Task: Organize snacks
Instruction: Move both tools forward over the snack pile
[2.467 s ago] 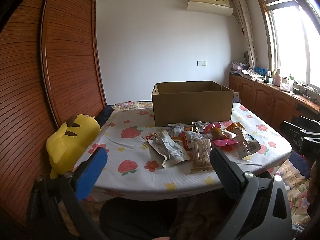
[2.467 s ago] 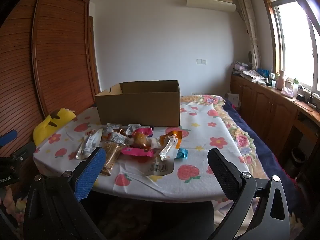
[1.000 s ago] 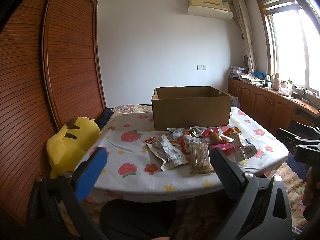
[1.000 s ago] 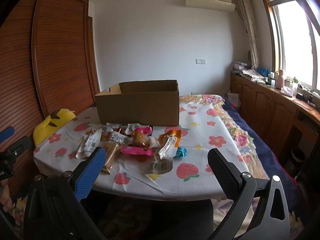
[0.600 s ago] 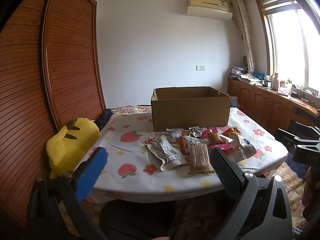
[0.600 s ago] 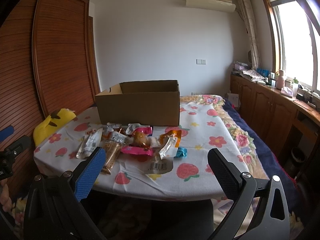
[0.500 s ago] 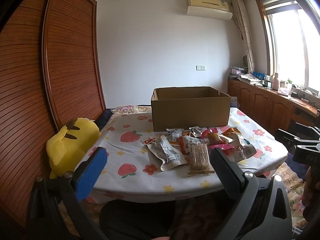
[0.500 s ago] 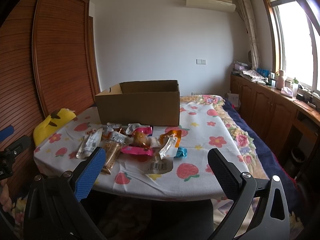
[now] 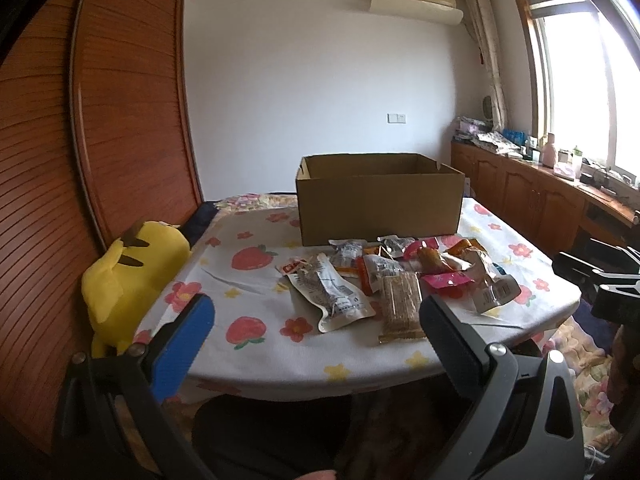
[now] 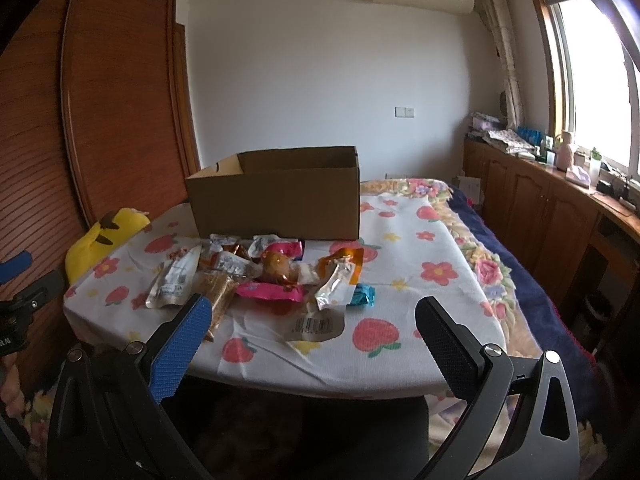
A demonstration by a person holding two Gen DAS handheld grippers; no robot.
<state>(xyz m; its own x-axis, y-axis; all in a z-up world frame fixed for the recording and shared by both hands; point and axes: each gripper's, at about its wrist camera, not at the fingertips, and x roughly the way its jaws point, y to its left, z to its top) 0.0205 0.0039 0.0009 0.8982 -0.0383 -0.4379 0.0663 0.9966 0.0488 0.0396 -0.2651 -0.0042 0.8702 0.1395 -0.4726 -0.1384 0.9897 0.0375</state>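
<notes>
A pile of snack packets (image 9: 400,276) (image 10: 264,276) lies on the floral tablecloth in front of an open cardboard box (image 9: 380,200) (image 10: 276,196). Nearest me are a silver pouch (image 9: 328,292) and a brown cracker pack (image 9: 401,306). A pink wrapper (image 10: 270,291) and a small blue packet (image 10: 362,296) show in the right wrist view. My left gripper (image 9: 316,332) hangs open before the table's near edge, nothing between its fingers. The right gripper (image 10: 310,334) is also open and empty, short of the table edge.
A yellow plush toy (image 9: 128,276) (image 10: 104,240) sits at the table's left edge beside a wooden slatted wardrobe (image 9: 80,140). Wooden cabinets (image 10: 560,200) with clutter line the window wall on the right. A dark blue bedspread (image 10: 516,276) lies right of the table.
Both views barely shift. The left wrist view rose slightly since 2.5 s ago, showing the box rim lower against the wall. Both grippers stay open.
</notes>
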